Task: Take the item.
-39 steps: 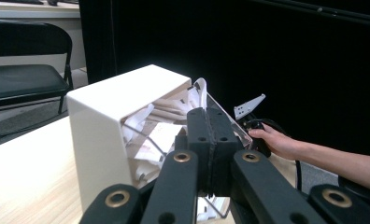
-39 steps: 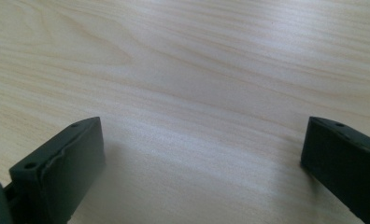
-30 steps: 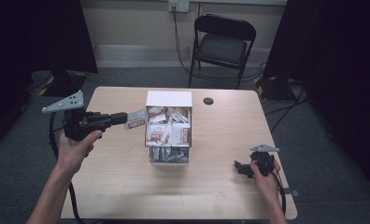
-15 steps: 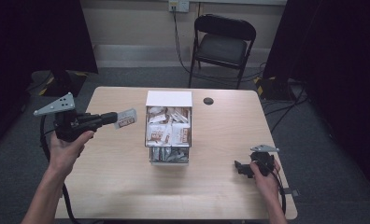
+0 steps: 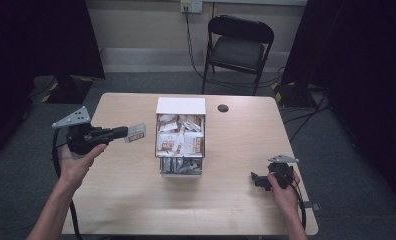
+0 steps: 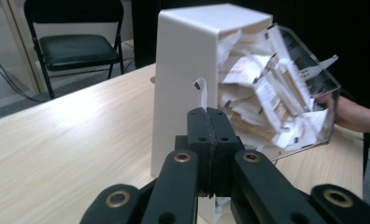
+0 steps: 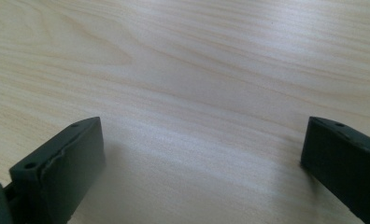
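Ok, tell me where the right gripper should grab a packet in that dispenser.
Probably a top corner of one upright packet in the dispenser's open bin, coming down from above. The packets stand edge-up there, loosely packed. The right gripper is open, resting low over the table.

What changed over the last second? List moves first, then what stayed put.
The left gripper, shut on a packet, carried it leftward away from the dispenser box toward the table's left edge. The right gripper stayed open, resting near the right front; the box stayed put.

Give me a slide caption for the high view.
Left gripper holds a packet beside the packet-filled box; right gripper rests open on the table.
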